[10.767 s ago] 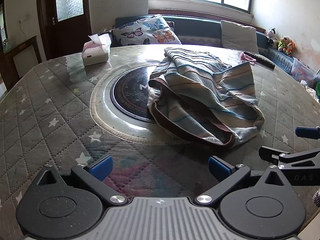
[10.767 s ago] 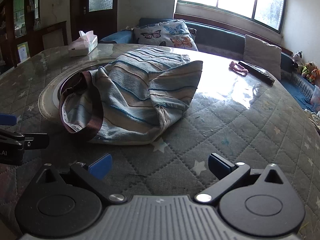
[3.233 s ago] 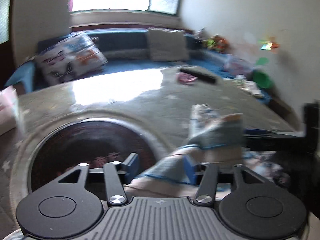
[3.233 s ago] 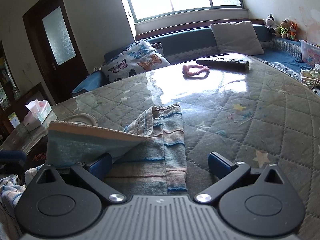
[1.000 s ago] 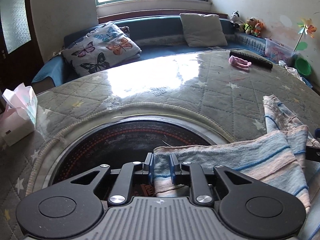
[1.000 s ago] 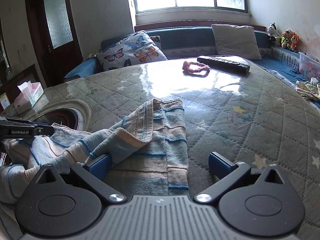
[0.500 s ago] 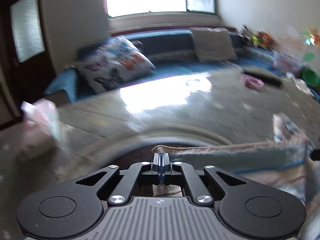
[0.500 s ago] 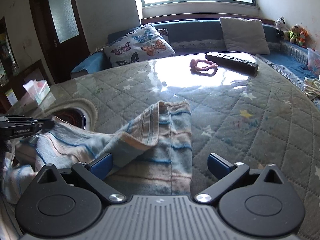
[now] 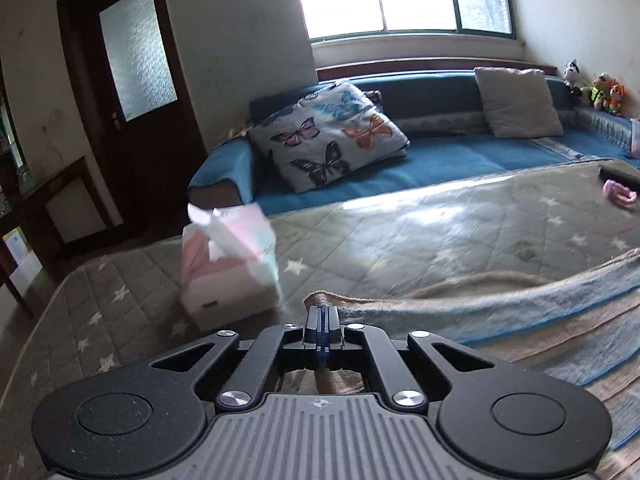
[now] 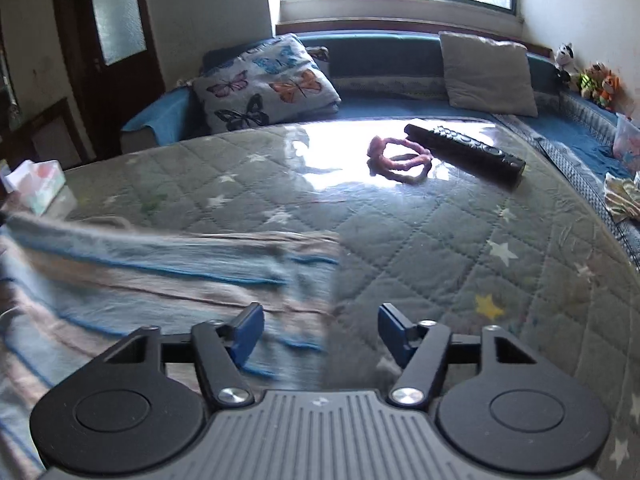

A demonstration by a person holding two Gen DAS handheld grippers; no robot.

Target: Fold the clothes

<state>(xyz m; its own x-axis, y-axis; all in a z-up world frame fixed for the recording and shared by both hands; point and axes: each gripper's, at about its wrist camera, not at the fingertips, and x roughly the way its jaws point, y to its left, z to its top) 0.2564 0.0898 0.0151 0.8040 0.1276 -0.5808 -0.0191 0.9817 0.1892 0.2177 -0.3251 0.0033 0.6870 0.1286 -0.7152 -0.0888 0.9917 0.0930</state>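
Note:
A blue, tan and pink striped garment (image 9: 520,304) lies stretched across the quilted table. My left gripper (image 9: 321,322) is shut on the garment's top left corner and holds that edge taut to the right. In the right wrist view the same garment (image 10: 168,276) spreads to the left, blurred by motion. My right gripper (image 10: 319,330) is open with its jaws astride the garment's right edge; the cloth lies between and under the blue pads (image 10: 246,330), not pinched.
A pink tissue box (image 9: 228,260) stands just left of my left gripper. A pink hair tie (image 10: 398,159) and a black remote (image 10: 466,152) lie at the table's far side. A blue sofa with a butterfly pillow (image 9: 324,136) runs behind the table.
My left gripper has swung left toward the tissue box with the garment corner, pulling the cloth flat and wide. My right gripper moved forward and its jaws narrowed, still open.

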